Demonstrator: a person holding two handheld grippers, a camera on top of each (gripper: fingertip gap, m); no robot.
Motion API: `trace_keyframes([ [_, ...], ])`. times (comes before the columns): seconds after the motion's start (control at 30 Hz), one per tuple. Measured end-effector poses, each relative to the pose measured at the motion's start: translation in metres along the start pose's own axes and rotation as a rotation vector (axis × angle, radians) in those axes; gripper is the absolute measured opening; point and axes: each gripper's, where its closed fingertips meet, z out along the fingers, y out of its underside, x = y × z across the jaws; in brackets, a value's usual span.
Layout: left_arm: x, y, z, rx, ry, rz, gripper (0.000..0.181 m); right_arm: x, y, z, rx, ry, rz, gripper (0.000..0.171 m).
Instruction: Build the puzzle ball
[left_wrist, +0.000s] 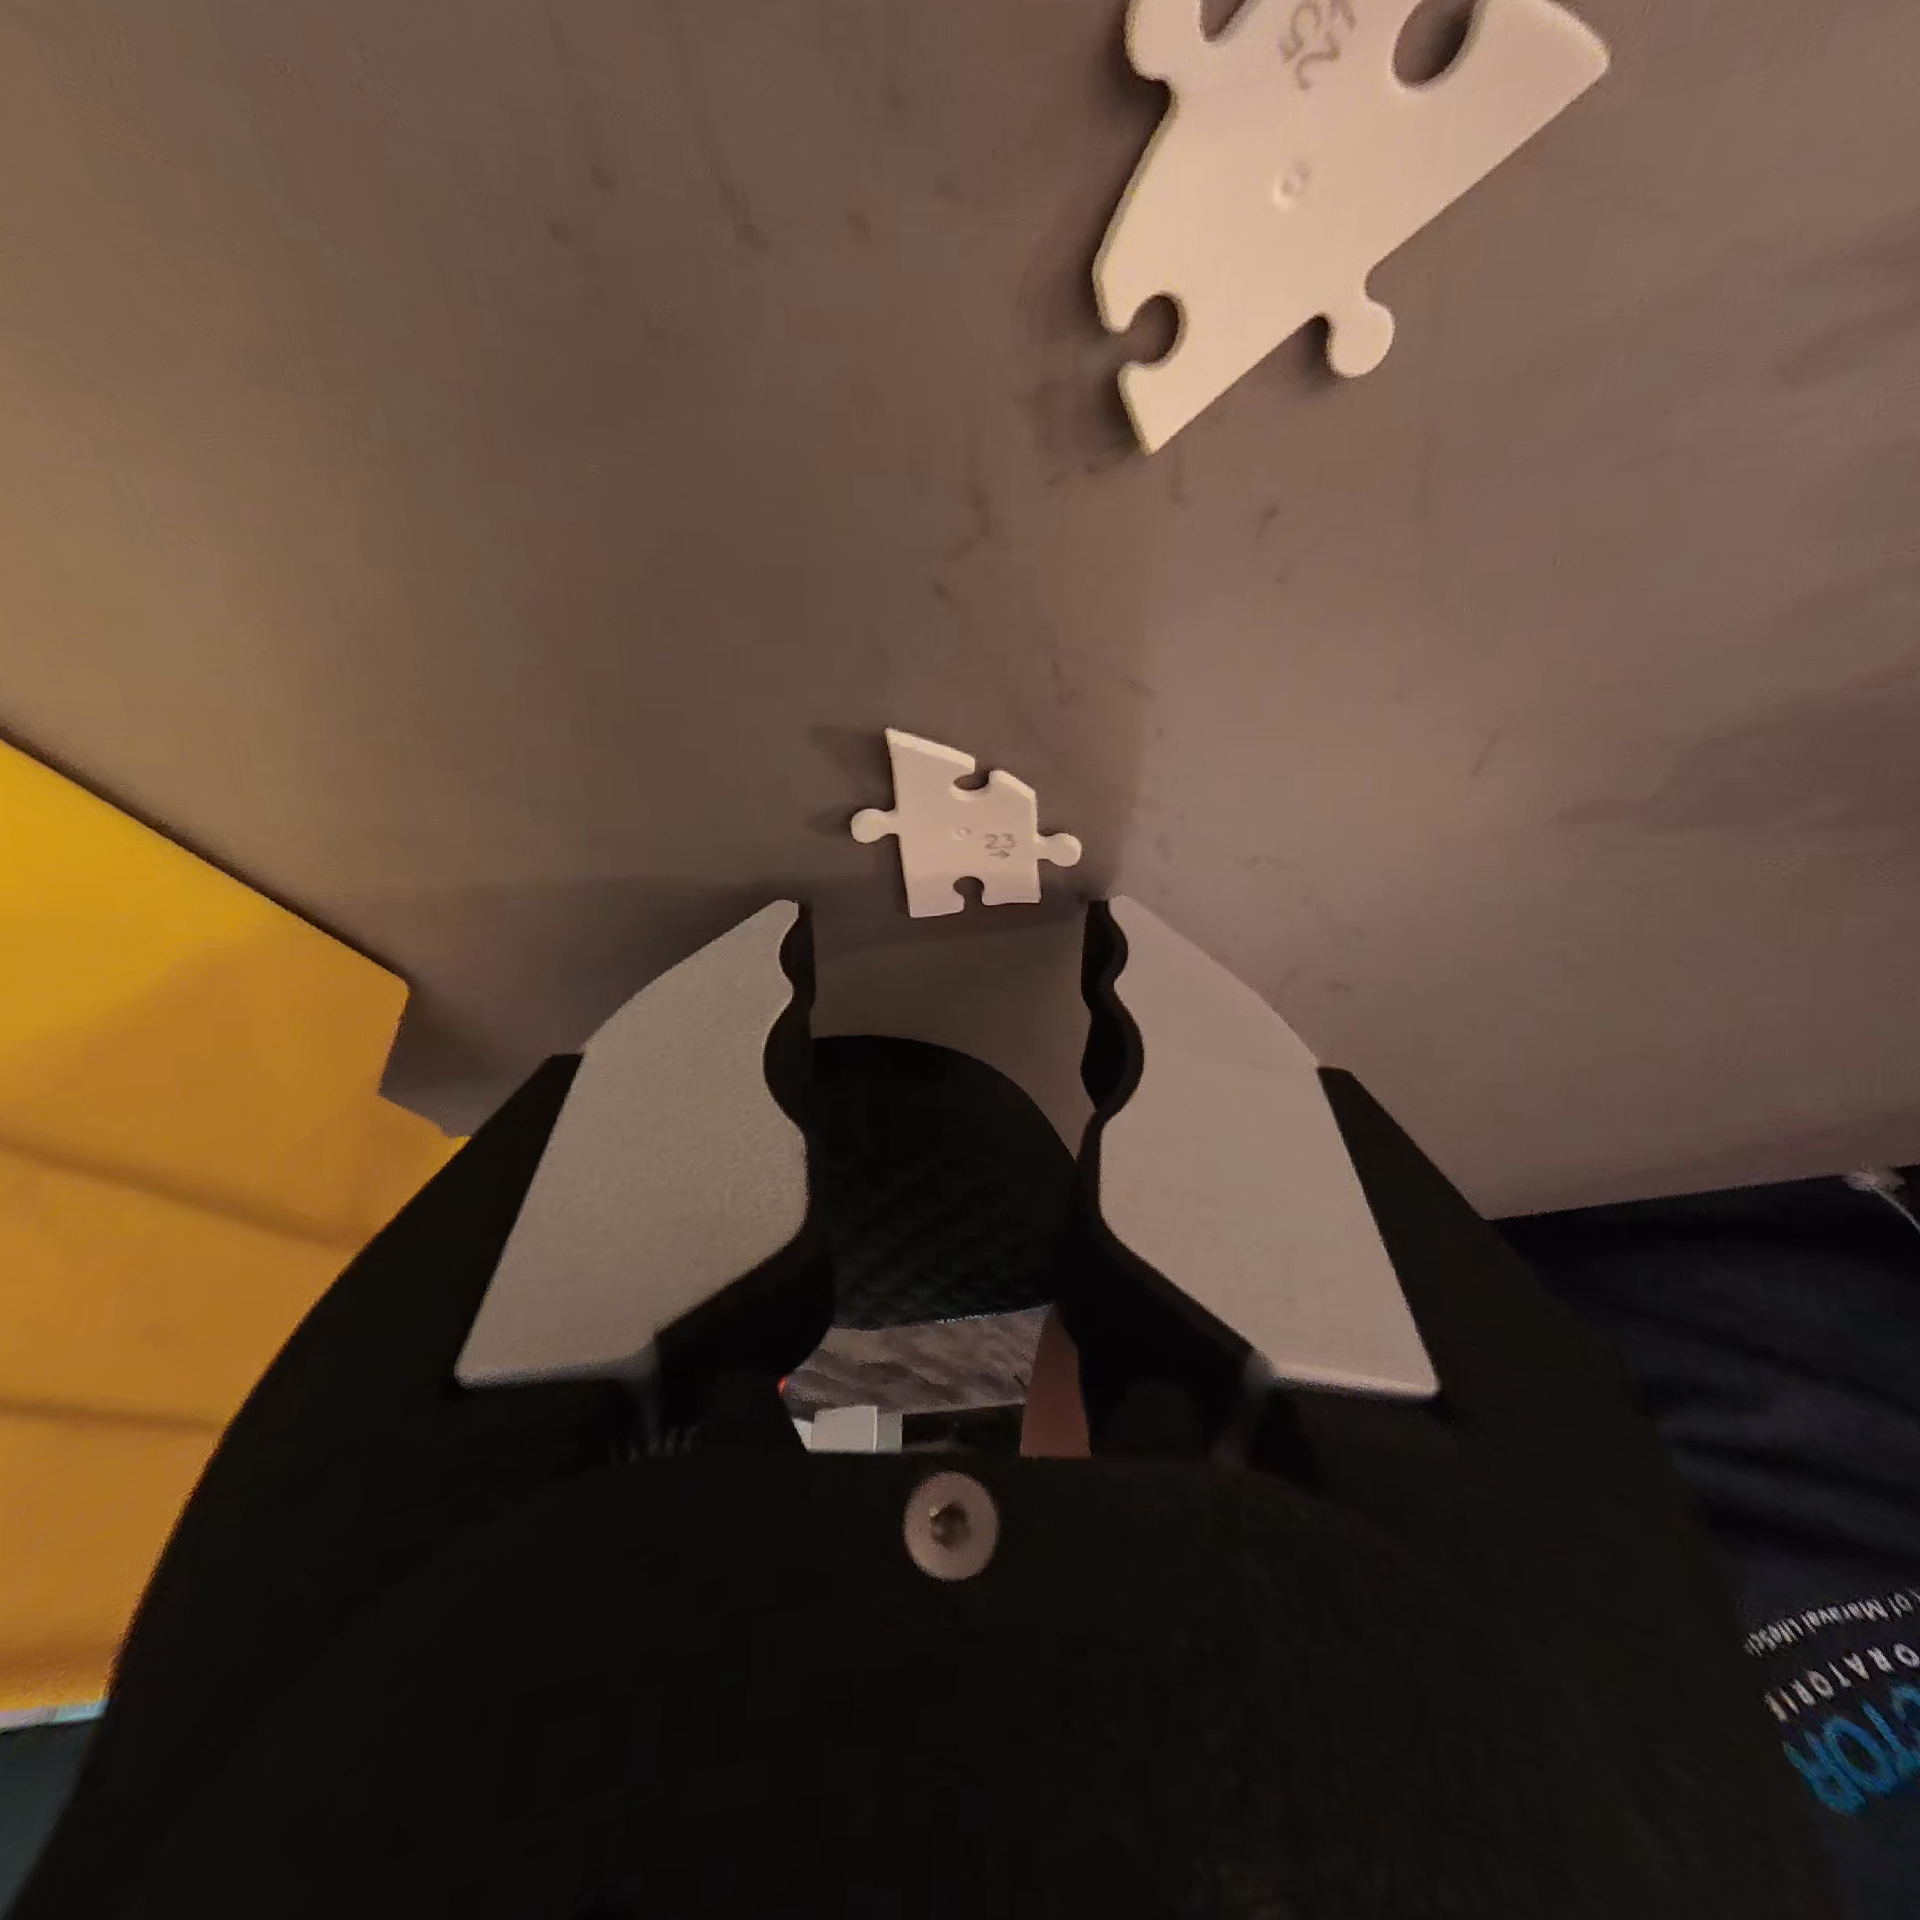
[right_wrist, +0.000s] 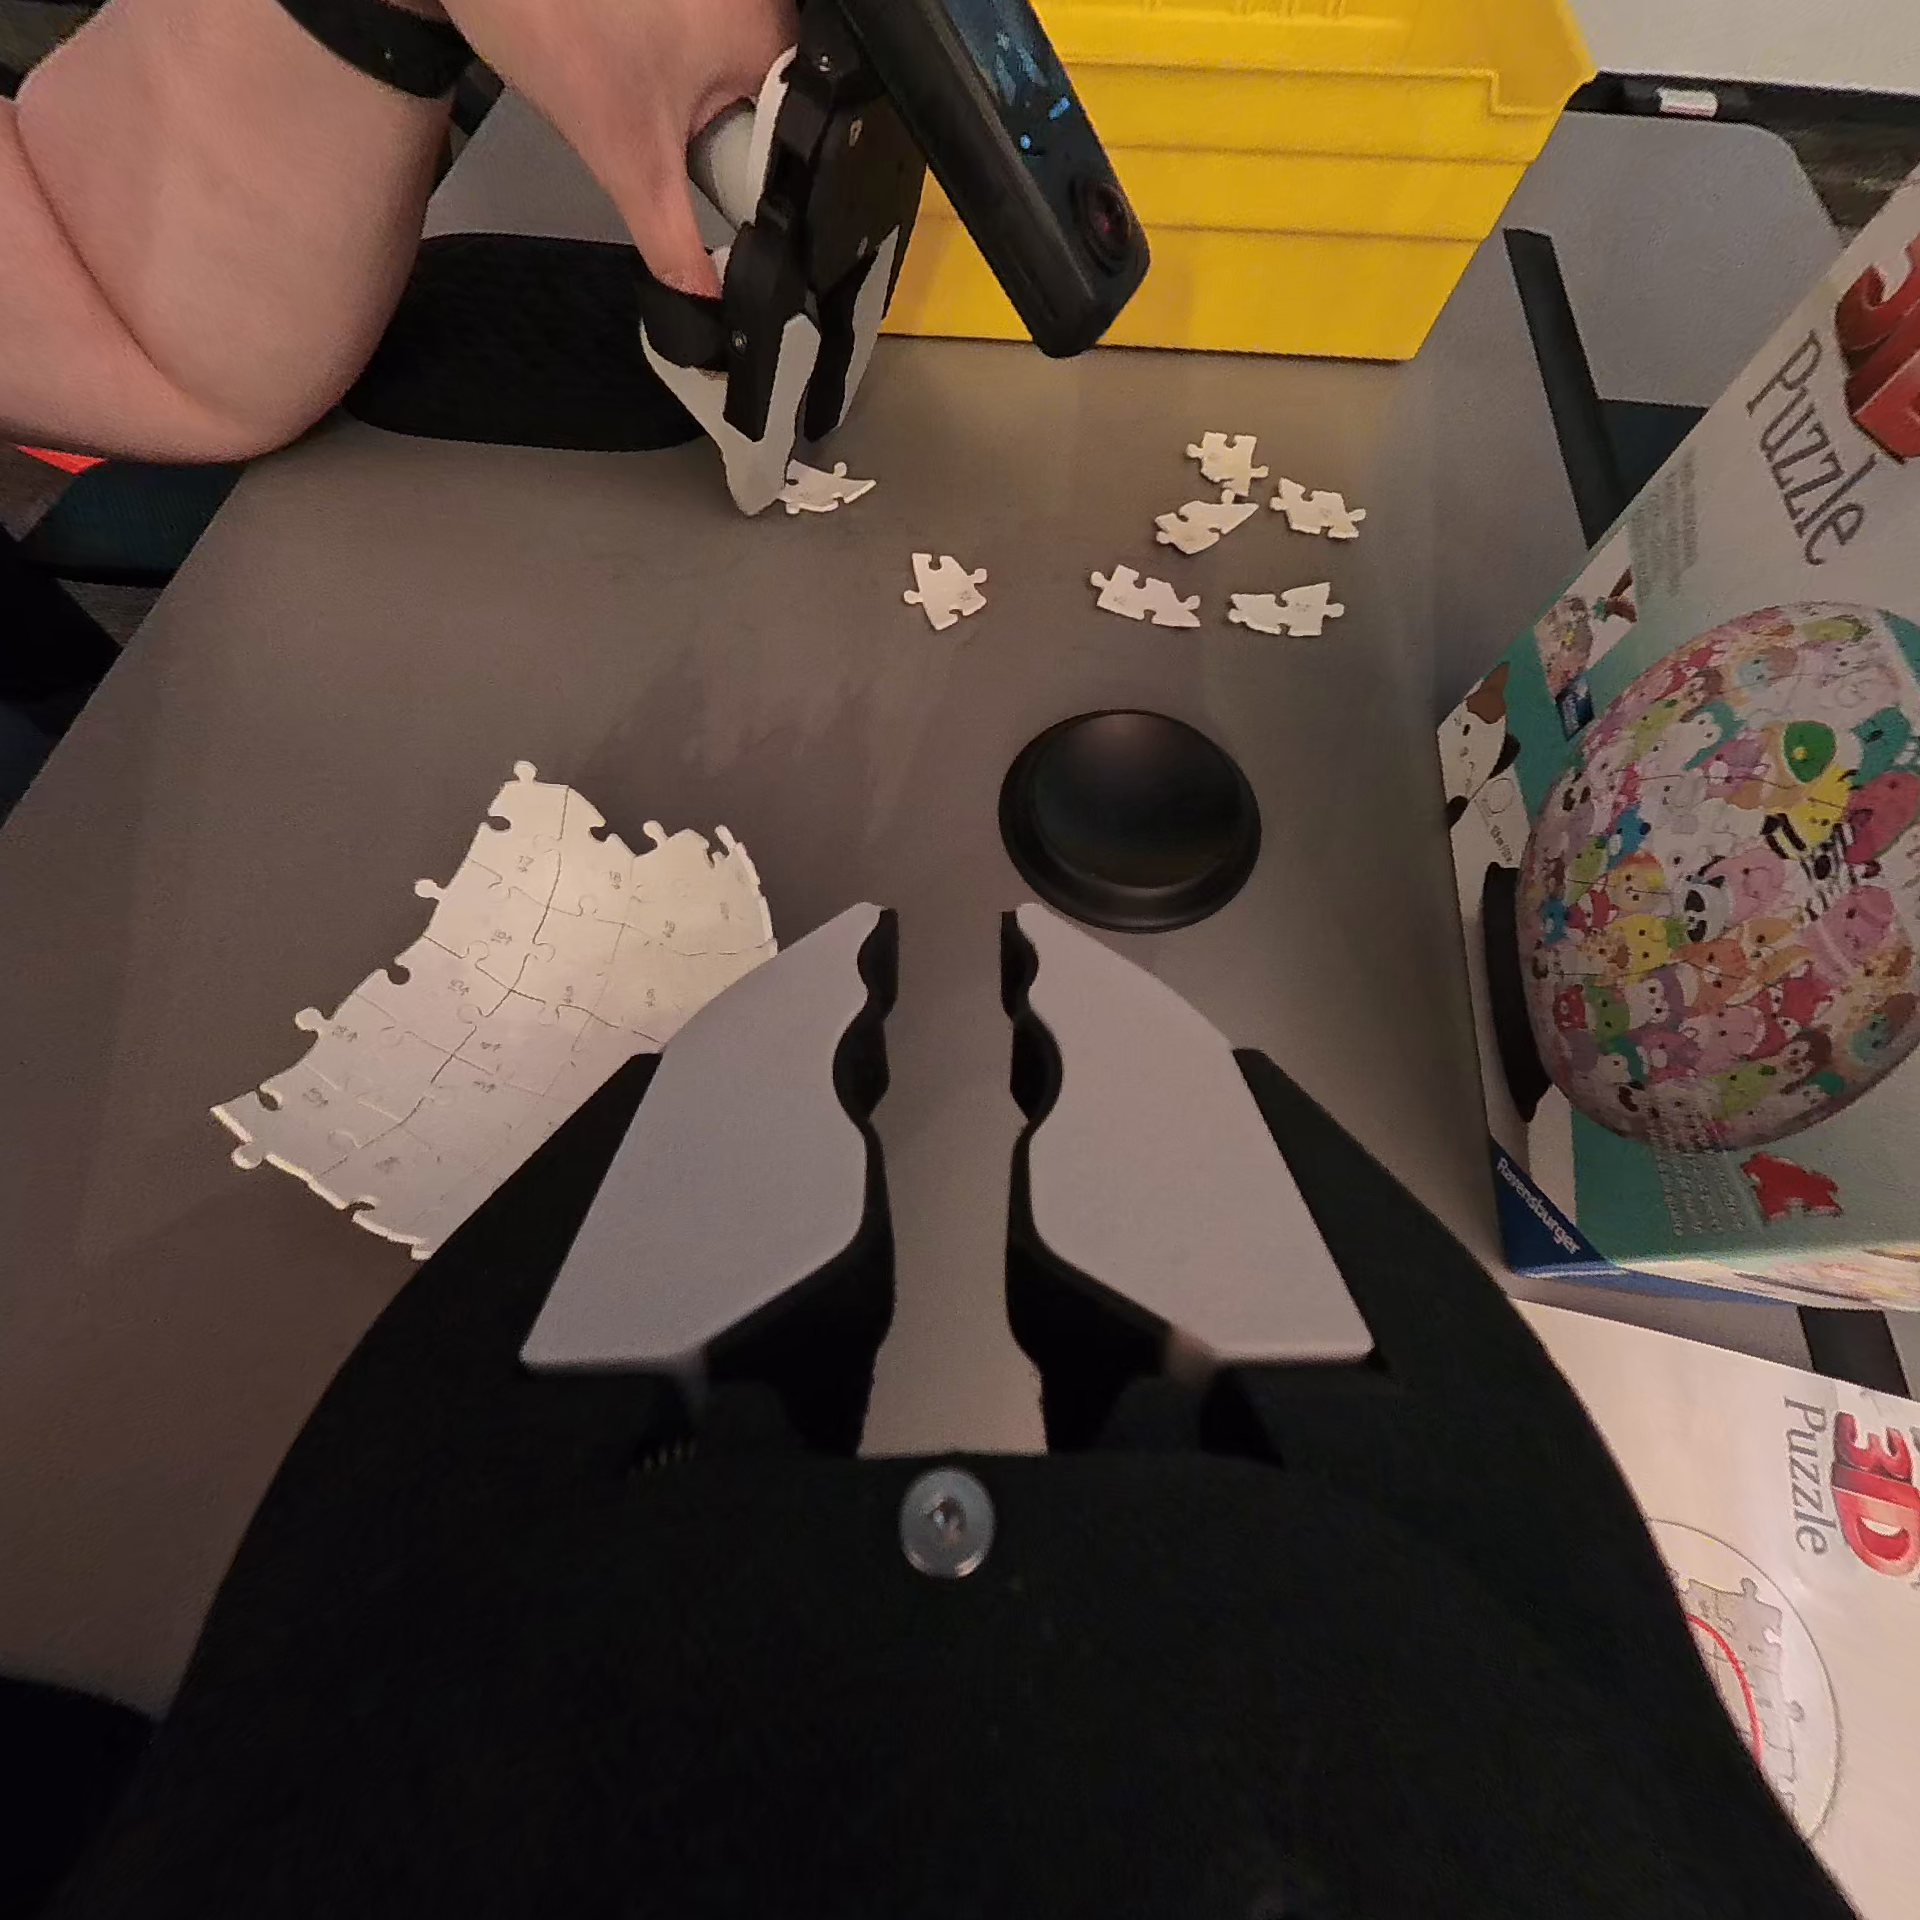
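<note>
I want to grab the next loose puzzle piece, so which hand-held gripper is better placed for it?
Left. The left hand-held gripper is open with a loose piece just ahead of its fingertips; the right hand-held gripper is empty, back near the assembled section.

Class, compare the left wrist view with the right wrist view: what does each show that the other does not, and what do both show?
Only the left wrist view: the open left gripper seen along its own fingers, and a dark garment.

Only the right wrist view: the open right gripper, the joined puzzle sheet, the black stand, the puzzle box, a cluster of loose pieces, a hand.

Both: the grey table, the yellow bin, the small piece at the left gripper's tips.
</note>
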Motion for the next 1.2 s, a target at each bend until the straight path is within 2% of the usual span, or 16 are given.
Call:
trace_keyframes([
  [0.17, -0.007, -0.004, -0.002, 0.172, -0.003, -0.072, 0.034, 0.001, -0.003, -0.003, 0.012, 0.003, -0.001, 0.019],
  [0.2, -0.008, -0.006, -0.002, 0.212, -0.001, -0.067, 0.026, 0.001, -0.003, -0.003, 0.013, 0.002, 0.002, 0.019],
  [0.23, -0.008, -0.009, -0.002, 0.254, 0.009, -0.051, 0.001, 0.001, -0.002, -0.002, 0.013, 0.0, 0.003, 0.02],
  [0.27, -0.008, -0.012, -0.003, 0.294, 0.017, -0.042, 0.0, 0.001, -0.002, -0.002, 0.011, -0.002, 0.004, 0.02],
  [0.5, -0.013, -0.007, -0.011, 0.435, 0.002, 0.024, 0.0, -0.002, -0.005, -0.002, 0.01, -0.006, -0.005, 0.02],
  [0.53, -0.014, -0.012, -0.018, 0.482, -0.012, 0.055, 0.004, -0.003, -0.005, -0.002, 0.014, -0.009, -0.004, 0.02],
  [0.57, -0.014, -0.017, -0.025, 0.529, -0.03, 0.111, 0.02, -0.003, -0.005, -0.002, 0.016, -0.013, -0.002, 0.02],
  [0.63, -0.008, -0.028, -0.035, 0.587, -0.061, 0.245, 0.028, -0.003, -0.004, -0.002, 0.016, -0.02, 0.004, 0.02],
  [0.77, -0.017, -0.039, -0.041, 0.584, -0.254, 0.412, 0.048, -0.004, -0.004, -0.002, 0.022, -0.025, 0.009, 0.02],
  [0.83, -0.008, -0.041, -0.037, 0.571, -0.195, 0.433, 0.051, -0.004, -0.005, -0.003, 0.026, -0.025, 0.008, 0.02],
  [0.9, -0.002, -0.042, -0.03, 0.541, -0.085, 0.351, 0.05, -0.004, -0.006, -0.004, 0.029, -0.024, 0.007, 0.019],
  [1.03, -0.005, -0.042, -0.018, 0.514, -0.006, 0.22, 0.047, -0.004, -0.006, -0.005, 0.029, -0.022, 0.005, 0.02],
  [1.2, -0.003, -0.042, -0.016, 0.531, -0.058, 0.253, 0.024, -0.004, -0.008, -0.007, 0.035, -0.02, 0.002, 0.019],
])
